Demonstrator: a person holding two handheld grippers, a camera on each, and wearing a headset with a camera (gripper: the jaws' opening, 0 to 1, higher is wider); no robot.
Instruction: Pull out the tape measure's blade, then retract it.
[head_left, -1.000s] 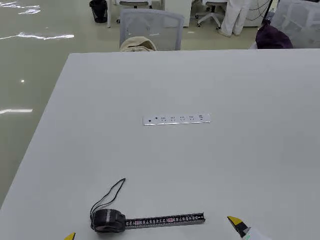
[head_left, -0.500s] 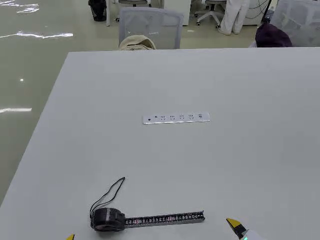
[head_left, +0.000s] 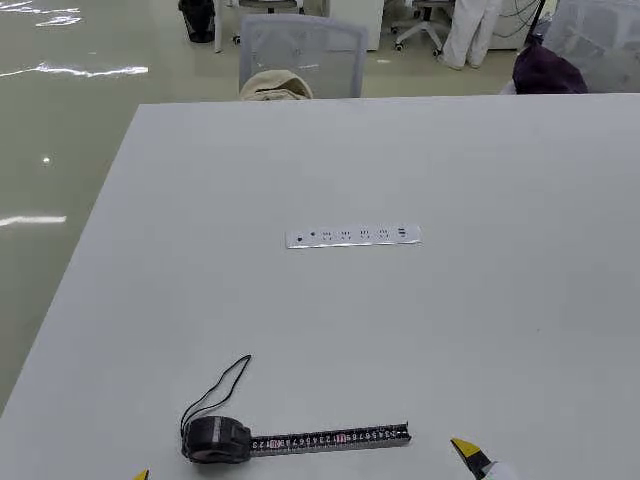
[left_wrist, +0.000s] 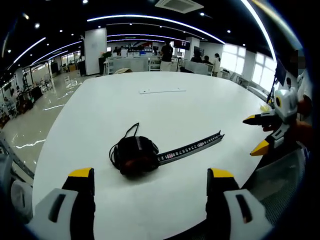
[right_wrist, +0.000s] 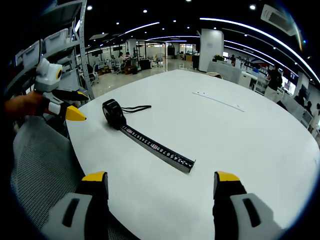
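Jaws of left gripper (left_wrist: 150, 173): spread wide, closed on nothing, pointed at the tape measure (head_left: 215, 440) without touching it.
Jaws of right gripper (right_wrist: 161, 176): spread wide as well, apart from the blade (head_left: 330, 439).
Tape measure: black case lying on the white table (head_left: 450, 180), well to the person's side of the power strip (head_left: 352, 237) and somewhat left of it.
Blade: drawn out flat on the table, running from the case toward the right and ending about below the power strip's right end.
Cord (head_left: 222, 385): thin black loop from the case, trailing toward the power strip.
Chair (head_left: 300, 55): beyond the power strip, at the table's far edge.
Change since a second ago: case, blade length and cord lie as before. In the head view one yellow jaw tip of each gripper stays at the near edge, the right one slightly lower.
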